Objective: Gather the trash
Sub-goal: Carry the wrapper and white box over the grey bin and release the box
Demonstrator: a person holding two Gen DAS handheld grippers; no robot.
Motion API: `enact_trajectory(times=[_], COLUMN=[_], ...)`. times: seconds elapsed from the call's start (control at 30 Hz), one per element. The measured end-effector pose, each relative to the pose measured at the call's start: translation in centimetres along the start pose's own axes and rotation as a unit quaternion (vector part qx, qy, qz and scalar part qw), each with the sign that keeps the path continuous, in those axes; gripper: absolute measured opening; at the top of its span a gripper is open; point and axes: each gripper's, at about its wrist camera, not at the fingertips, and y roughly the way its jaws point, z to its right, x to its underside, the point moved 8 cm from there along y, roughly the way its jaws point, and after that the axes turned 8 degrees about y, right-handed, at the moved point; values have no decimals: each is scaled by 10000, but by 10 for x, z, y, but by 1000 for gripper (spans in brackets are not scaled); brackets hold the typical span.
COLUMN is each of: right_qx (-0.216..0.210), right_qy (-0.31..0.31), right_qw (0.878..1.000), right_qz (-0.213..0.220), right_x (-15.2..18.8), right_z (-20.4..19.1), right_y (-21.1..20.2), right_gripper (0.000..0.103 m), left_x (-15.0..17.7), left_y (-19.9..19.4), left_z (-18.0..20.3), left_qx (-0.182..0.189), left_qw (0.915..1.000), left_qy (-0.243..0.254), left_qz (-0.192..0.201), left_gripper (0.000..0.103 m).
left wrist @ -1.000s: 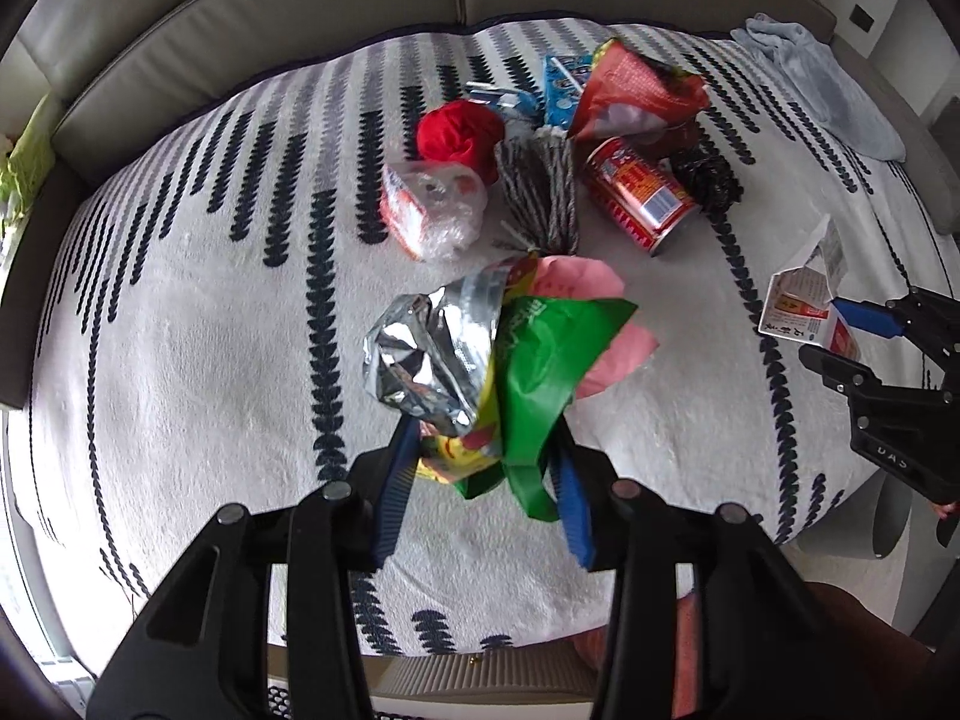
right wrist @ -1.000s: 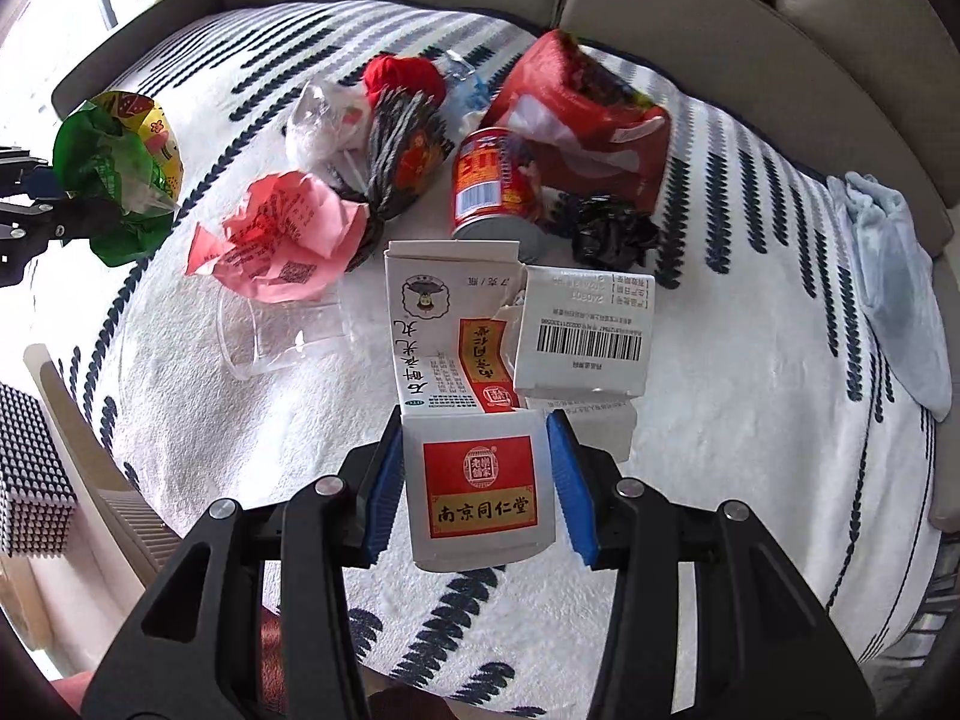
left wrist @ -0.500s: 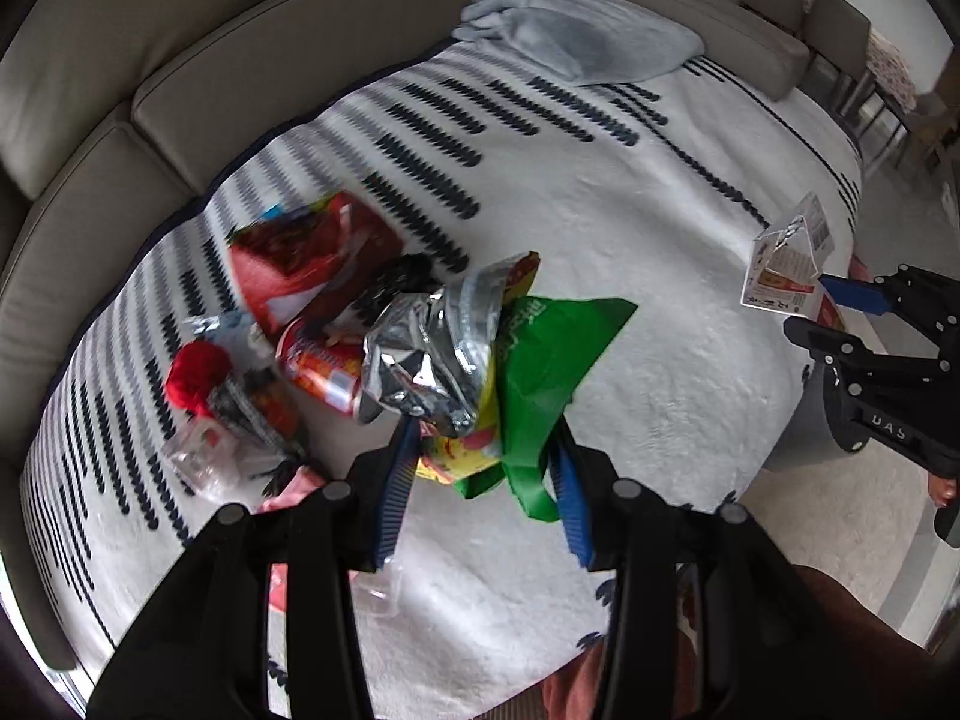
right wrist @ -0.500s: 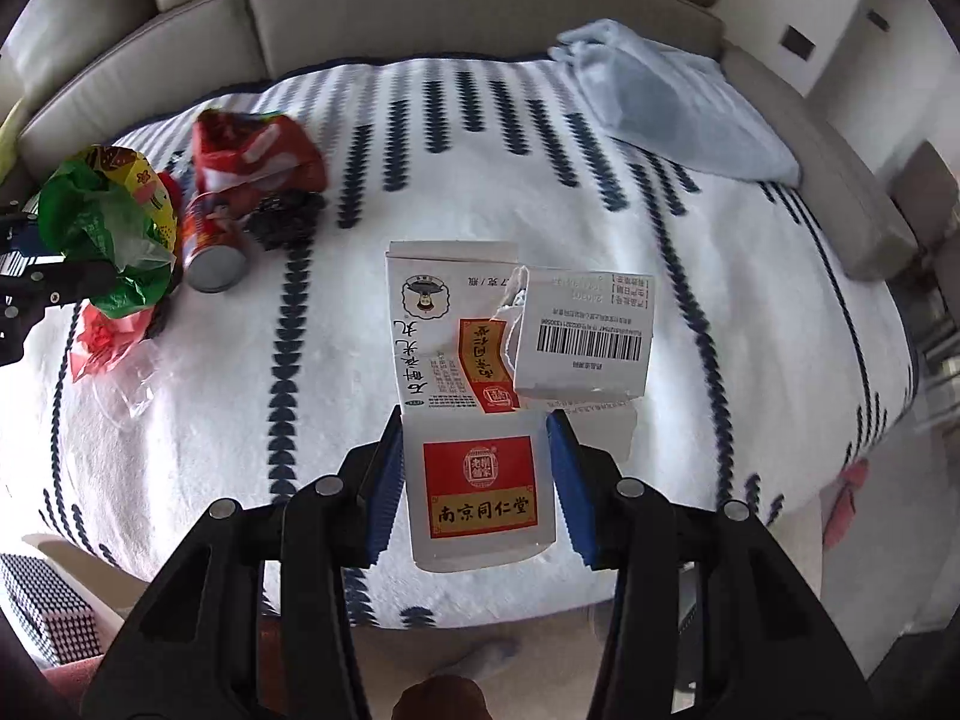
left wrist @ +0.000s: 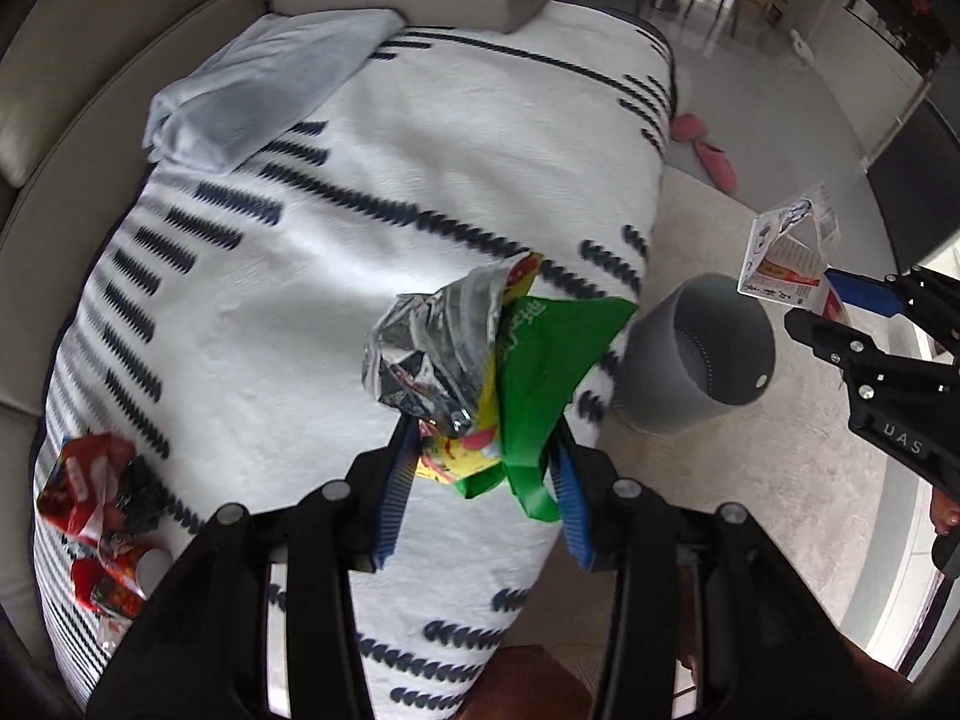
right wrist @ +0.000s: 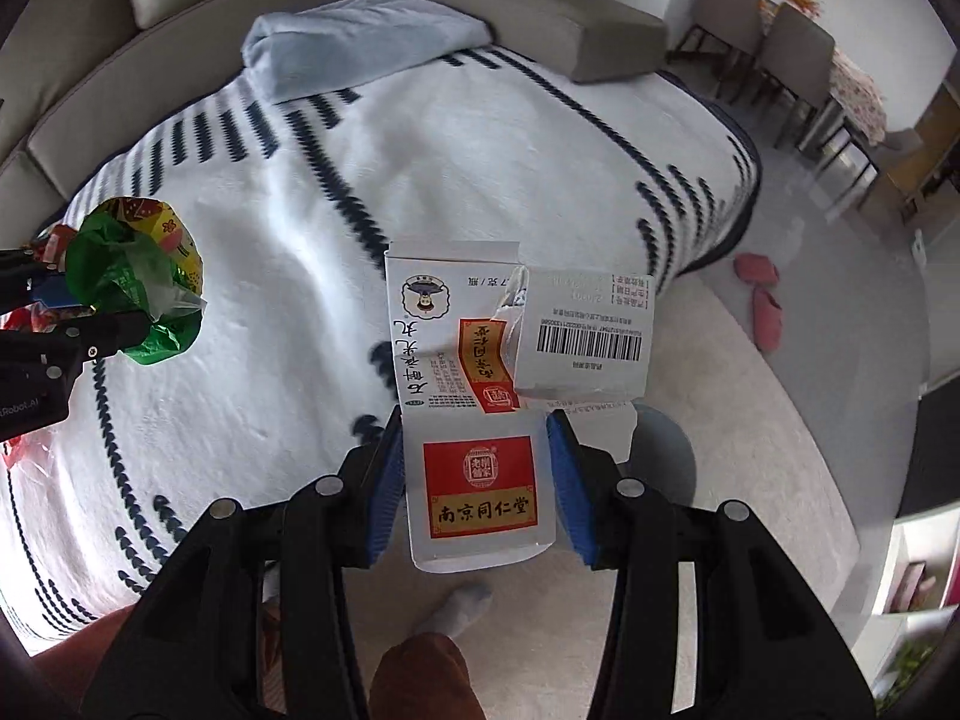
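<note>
A white blanket (left wrist: 336, 276) with rows of dark blue marks covers a grey sofa (left wrist: 108, 78) and fills the centre and left of both views; pale floor (left wrist: 780, 480) occupies the right side. A light blue cloth (left wrist: 258, 90) lies on the blanket at the upper left of the left wrist view, against the sofa cushions. The left gripper (left wrist: 483, 480) rises from the bottom centre of its own view, and its blue pads are clamped on a bundle of crumpled wrappers (left wrist: 480, 360): silver foil on the left, green plastic on the right, yellow printed film below. The bundle is lifted clear of the blanket. A grey bin (left wrist: 696, 354) stands on the floor just right of the blanket edge, right of centre in this view, with its open mouth visible. The right gripper (right wrist: 477, 480) stands at the bottom centre of its own view, and its blue pads press both sides of a white carton (right wrist: 480, 420) with a red label; the torn upper flaps, one with a barcode, are spread open above the pads. In the left wrist view this carton appears at the right edge, above and right of the bin rim. Remaining trash (left wrist: 102, 510), red packaging and a can, lies on the blanket at the lower left. Pink slippers (right wrist: 762, 300) lie on the floor at the right.
</note>
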Motion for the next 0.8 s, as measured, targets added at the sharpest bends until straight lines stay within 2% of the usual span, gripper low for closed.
enact_trajectory(times=[0.17,0.37,0.6,0.8], right_qx=[299,515,521,474], right_qy=[570,1079,1415,1430], right_qw=[9978,9922,9876,9876], right_qz=[-125,-344,-438,-444], right_x=[21,50,64,63], right_z=[89,167,207,215], right_y=[13,49,94,118], right_gripper=[44,44,44,46], left_x=[-38,-70,-90,-94], left_y=[32,73,116,139], left_z=[79,157,199,207], left_qx=[303,595,673,663], left_qw=[9978,9923,9861,9828], left_qy=[583,1071,1485,1656], left_qz=[-80,-198,-331,-470], left_gripper=[43,43,43,44])
